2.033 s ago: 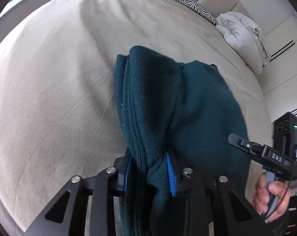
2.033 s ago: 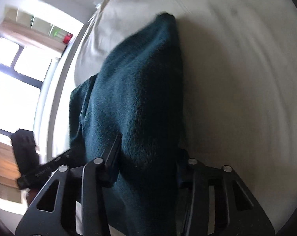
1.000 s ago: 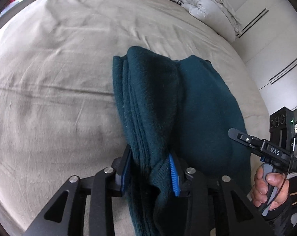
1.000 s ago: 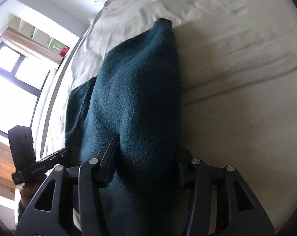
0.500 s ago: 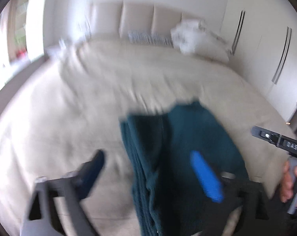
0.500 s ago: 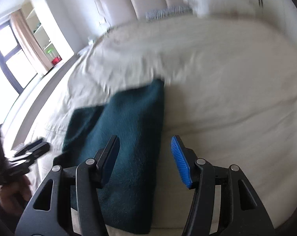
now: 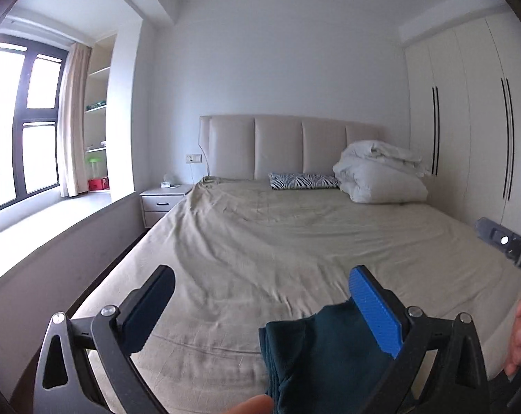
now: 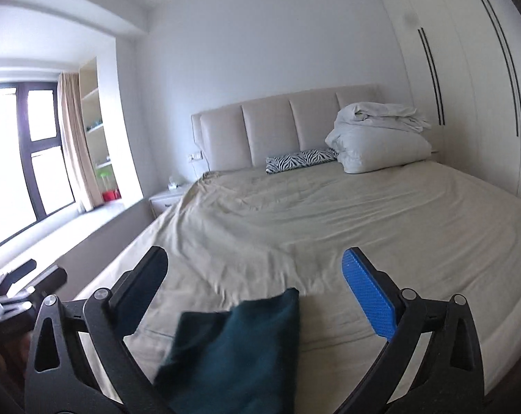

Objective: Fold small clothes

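Nearest in the left wrist view: left gripper [image 7: 258, 305], jaws spread wide and empty, one ribbed blue pad [image 7: 376, 314] facing inward, black linkage arms below. In the right wrist view: right gripper [image 8: 253, 283], jaws opening, nothing pressed between them. Below and between both pairs of fingers, lying at the foot end of the bed: folded dark teal garment [image 8: 236, 345], fleecy and thick, stacked layers showing along its left edge, long axis running from the foot edge toward the headboard, far corner pointing that way. Under it: beige sheet [image 7: 277, 241], matte, softly creased. At the right edge of the left view, part of a hand [image 7: 517, 341] on a grip. Farther off: zebra-print cushion [image 7: 303, 180], puffy white folded duvet [image 7: 377, 176], padded panelled headboard [image 7: 277, 145]. Off to the sides: white nightstand [image 7: 162, 201], window [image 7: 15, 127], wardrobe doors [image 7: 474, 110].
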The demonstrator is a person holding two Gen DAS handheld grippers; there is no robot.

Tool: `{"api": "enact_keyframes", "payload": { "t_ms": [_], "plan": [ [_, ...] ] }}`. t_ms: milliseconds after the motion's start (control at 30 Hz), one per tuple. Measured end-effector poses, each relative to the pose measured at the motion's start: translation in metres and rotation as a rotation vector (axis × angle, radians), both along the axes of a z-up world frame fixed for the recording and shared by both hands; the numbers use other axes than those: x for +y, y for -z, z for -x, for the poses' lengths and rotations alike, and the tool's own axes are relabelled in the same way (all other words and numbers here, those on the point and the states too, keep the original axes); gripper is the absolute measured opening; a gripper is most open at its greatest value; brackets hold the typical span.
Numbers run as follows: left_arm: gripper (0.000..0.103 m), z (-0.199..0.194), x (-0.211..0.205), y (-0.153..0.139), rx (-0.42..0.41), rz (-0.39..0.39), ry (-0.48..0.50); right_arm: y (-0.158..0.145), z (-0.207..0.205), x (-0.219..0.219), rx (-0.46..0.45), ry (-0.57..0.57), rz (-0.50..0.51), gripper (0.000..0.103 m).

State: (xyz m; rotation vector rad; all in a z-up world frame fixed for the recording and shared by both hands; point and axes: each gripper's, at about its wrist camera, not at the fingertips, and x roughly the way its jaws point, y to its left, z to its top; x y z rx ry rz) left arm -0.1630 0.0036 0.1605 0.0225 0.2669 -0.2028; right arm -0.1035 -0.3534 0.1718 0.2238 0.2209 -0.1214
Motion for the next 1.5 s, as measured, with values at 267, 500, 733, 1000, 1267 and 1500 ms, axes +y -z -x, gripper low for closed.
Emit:
{"api": "enact_keyframes", "payload": {
  "t_ms": [267, 500, 733, 1000, 1267, 1500],
  "plan": [
    [0.103, -0.02, -0.012, 0.052, 0.237, -0.073, -0.066, 0.012, -0.003, 0.016, 0.185, 0.015, 0.018, 0.103],
    [0.103, -0.032, -0.023, 0.106, 0.417, -0.151, -0.062, 0.092, -0.034, 0.015, 0.474, 0.02, -0.094, 0.103],
    [0.103, -0.039, -0.02, 0.132, 0.507, -0.141, -0.058, 0.134, -0.047, 0.025, 0.559, 0.02, -0.031, 0.103],
    [0.103, -0.039, -0.02, 0.141, 0.539, -0.137, -0.053, 0.144, -0.055, 0.025, 0.591, 0.009, -0.012, 0.103],
    [0.103, -0.041, -0.018, 0.147, 0.566, -0.13, -0.054, 0.147, -0.056, 0.032, 0.61, -0.008, 0.004, 0.103],
    [0.103, -0.04, -0.018, 0.151, 0.576, -0.124, -0.055, 0.154, -0.059, 0.037, 0.627, -0.018, 0.007, 0.103]
  ]
}}
